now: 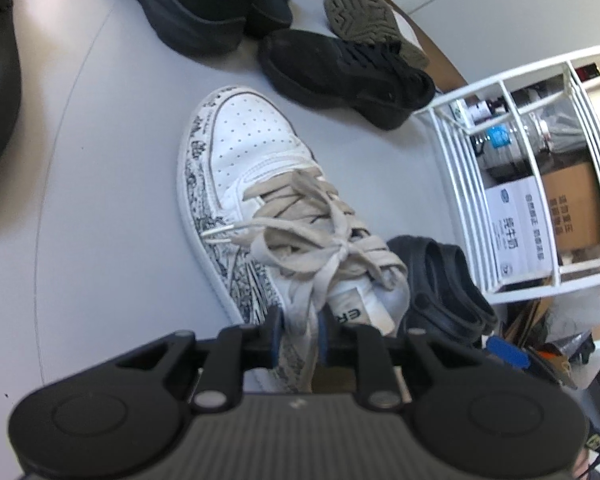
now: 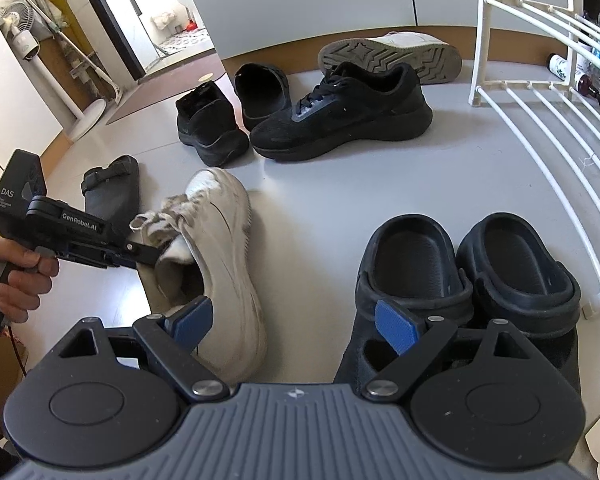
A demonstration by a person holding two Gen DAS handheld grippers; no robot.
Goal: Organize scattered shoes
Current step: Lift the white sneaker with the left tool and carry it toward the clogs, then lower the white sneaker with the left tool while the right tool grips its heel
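Left hand-held gripper (image 1: 300, 330) clamps one white sneaker (image 1: 240, 184); right hand-held gripper (image 2: 294, 326) gapes beside two black clogs (image 2: 468, 276).

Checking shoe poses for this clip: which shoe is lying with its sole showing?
The white sneaker by the far wall, behind the black lace-up sneaker. It lies on its side, its grey tread facing the camera; every other shoe rests sole-down on the floor.

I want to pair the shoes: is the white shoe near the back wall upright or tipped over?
Tipped over. The white shoe lies on its side behind a black sneaker, its grey tread facing the camera instead of the floor.
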